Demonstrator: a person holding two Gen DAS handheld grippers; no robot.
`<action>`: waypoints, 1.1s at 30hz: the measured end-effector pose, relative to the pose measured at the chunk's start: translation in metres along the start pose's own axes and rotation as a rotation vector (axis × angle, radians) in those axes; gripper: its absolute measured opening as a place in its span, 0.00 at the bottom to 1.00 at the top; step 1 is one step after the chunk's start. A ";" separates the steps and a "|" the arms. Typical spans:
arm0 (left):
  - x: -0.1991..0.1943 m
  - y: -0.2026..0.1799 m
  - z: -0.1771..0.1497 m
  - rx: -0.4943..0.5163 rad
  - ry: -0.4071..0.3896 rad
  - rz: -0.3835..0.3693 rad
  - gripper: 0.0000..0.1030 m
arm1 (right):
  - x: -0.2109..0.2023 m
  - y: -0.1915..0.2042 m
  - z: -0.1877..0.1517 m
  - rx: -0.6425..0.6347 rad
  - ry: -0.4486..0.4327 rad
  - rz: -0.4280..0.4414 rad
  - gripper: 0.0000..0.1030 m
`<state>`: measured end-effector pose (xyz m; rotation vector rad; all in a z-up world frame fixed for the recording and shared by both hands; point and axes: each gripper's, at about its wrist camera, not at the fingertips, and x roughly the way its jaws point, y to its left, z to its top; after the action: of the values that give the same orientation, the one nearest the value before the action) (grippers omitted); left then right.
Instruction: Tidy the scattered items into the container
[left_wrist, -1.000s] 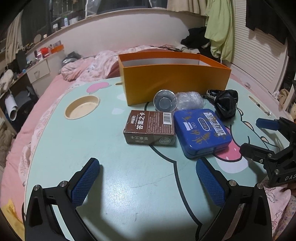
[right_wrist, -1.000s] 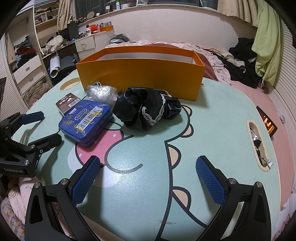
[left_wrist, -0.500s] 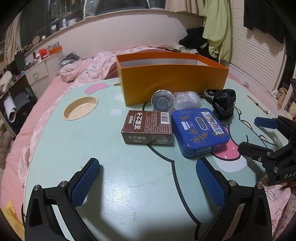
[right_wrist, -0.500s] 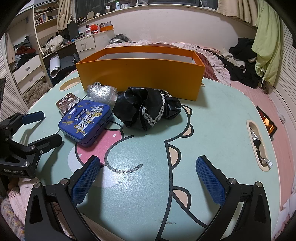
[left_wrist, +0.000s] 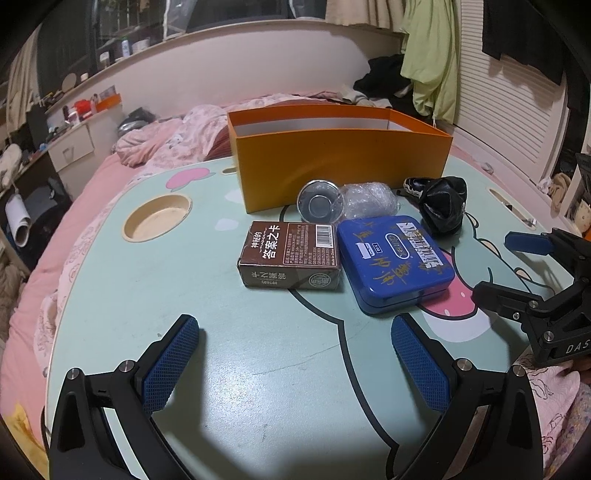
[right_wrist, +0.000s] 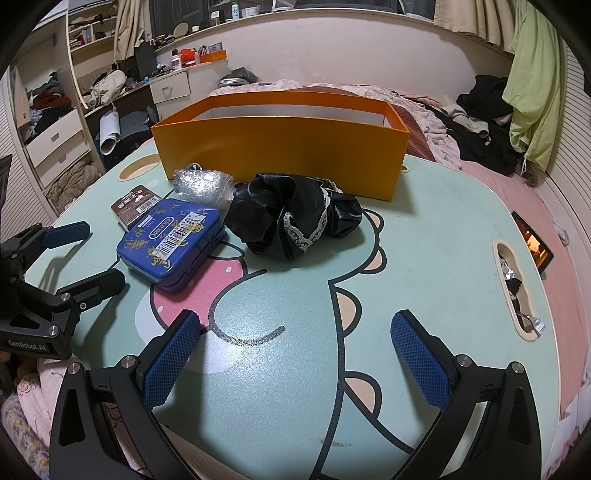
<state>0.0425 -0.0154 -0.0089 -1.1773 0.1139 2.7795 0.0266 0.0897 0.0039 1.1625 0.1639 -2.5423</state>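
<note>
My two tongs hover spread wide and empty over a cartoon tabletop (left_wrist: 110, 295).

From the left: my left tongs (left_wrist: 295, 354), a brown box (left_wrist: 291, 254) touching a blue tin (left_wrist: 393, 258), a metal cup (left_wrist: 319, 201) and bubble wrap (left_wrist: 367, 199) by the orange container (left_wrist: 343, 162), black cloth (right_wrist: 291, 218), then my right tongs (right_wrist: 295, 350).

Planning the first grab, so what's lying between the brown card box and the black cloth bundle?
The blue tin lies between the brown card box and the black cloth bundle, clearest in the left wrist view.
</note>
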 end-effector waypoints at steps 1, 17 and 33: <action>0.000 0.000 0.000 0.000 0.000 0.000 1.00 | 0.000 0.000 0.000 0.000 0.000 0.000 1.00; -0.001 -0.001 0.000 0.002 -0.008 -0.008 1.00 | -0.029 -0.016 0.122 0.113 -0.089 0.125 0.84; -0.003 0.001 -0.003 0.001 -0.029 -0.022 1.00 | 0.144 0.026 0.217 0.213 0.297 0.111 0.79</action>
<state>0.0462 -0.0171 -0.0089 -1.1311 0.0987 2.7753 -0.2061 -0.0239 0.0394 1.5819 -0.1015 -2.3226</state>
